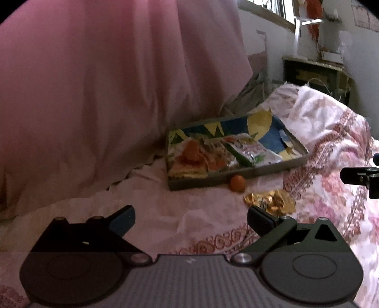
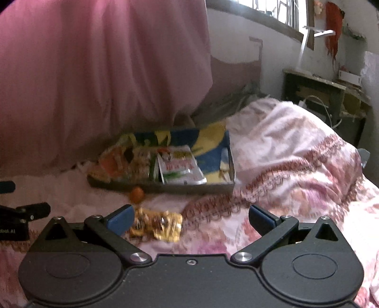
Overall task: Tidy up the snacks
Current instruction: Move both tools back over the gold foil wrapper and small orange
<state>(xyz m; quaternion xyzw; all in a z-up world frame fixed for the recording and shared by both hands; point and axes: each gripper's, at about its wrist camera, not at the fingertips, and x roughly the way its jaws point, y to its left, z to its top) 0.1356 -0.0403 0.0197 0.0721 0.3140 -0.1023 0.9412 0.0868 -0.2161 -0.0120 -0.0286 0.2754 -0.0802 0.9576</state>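
The gold wrapper pile (image 2: 157, 226) lies near the tray (image 2: 165, 188), light and crinkly. Both grippers' fingers gape wide, empty; pinch 1 wrapper's twisted end

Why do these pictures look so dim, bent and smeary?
Left wrist view: the window blows out white, leaving the bed dim; the fisheye curves the edges; the tray is soft. Right wrist view: more motion blur, smearing the gold wrappers and the orange; corners go black.
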